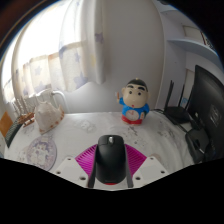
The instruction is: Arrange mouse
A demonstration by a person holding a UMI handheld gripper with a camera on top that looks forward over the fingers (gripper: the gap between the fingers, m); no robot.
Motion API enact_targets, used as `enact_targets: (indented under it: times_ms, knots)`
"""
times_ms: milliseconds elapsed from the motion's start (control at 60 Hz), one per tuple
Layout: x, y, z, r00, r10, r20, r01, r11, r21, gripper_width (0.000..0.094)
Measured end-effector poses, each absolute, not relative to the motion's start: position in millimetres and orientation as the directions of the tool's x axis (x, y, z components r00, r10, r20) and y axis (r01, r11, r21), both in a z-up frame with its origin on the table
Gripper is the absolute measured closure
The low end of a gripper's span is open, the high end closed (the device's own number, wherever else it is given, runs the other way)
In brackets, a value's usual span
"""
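A black computer mouse (110,158) with a scroll wheel sits between my gripper's (111,172) two fingers, its front pointing away from me. The magenta pads (86,160) flank it on both sides and the dark fingers lie tight against its flanks, so the gripper is shut on the mouse. It is over the near part of a white, speckled tabletop (90,128). I cannot tell whether the mouse's underside touches the table.
Beyond the fingers, a cartoon boy figurine (134,102) in red and yellow stands on the table. A white teapot-like object (47,108) and a round patterned item (40,150) are off to the left. Dark furniture (205,110) stands at the right, and pale curtains (85,50) hang behind.
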State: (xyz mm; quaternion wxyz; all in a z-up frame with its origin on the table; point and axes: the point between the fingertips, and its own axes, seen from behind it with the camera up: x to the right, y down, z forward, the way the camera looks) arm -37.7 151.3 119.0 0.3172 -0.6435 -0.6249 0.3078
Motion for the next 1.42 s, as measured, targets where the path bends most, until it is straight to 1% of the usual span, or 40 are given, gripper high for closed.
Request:
enact_targets:
  times_ms: [83,183,267,350,433,500,600,617,633,700,733,800,933,1033,1133,1233,1417]
  knots:
    - [-44,71,133,-0.03,0.998,-0.064,0.595,-0.033,-0.803,0.0498]
    - [-43,-21,123,-0.088,0.992,-0.087,0.61,-0.015,-0.792,0.0498]
    - [-43,-86,98,-0.117,0.988,-0.098,0.632,-0.002,-0.775,0.0498]
    - [-41,-138,60,-0.119,0.987,-0.104,0.666,0.001,-0.746,0.0498]
    - [-40,-175,17,-0.106,0.988,-0.111,0.708,-0.003,-0.706,0.0497]
    - [-40,-187,-6,-0.097,0.992,-0.079,0.724,0.016,-0.69,0.0479]
    - [-45,-194,-12,-0.064,0.997,-0.035,0.717,0.022,-0.696,0.0413]
    - [-44,-195,-13,-0.058,0.998,-0.035,0.724,0.018,-0.689,0.0387]
    - [-44,-194,-12,-0.048,0.998,-0.035,0.731,0.011,-0.682,0.034]
    - [-40,-190,4,-0.009,1.0,-0.026,0.738,-0.011,-0.675,0.0061]
    - [-37,-184,18,0.015,1.0,-0.006,0.737,-0.015,-0.676,0.0092]
    - [-19,-178,52,0.068,0.998,0.016,0.738,-0.04,-0.674,0.0082]
    - [45,-187,124,0.104,0.995,0.006,0.755,-0.074,-0.652,0.0084]
    - [93,-192,162,0.11,0.994,0.018,0.762,-0.073,-0.643,0.0084]
    - [125,-198,183,0.088,0.995,0.037,0.765,-0.044,-0.642,0.0088]
    - [140,-195,196,0.095,0.994,0.05,0.761,-0.04,-0.647,0.0087]
    - [146,-176,199,0.119,0.989,0.087,0.746,-0.031,-0.665,0.0085]
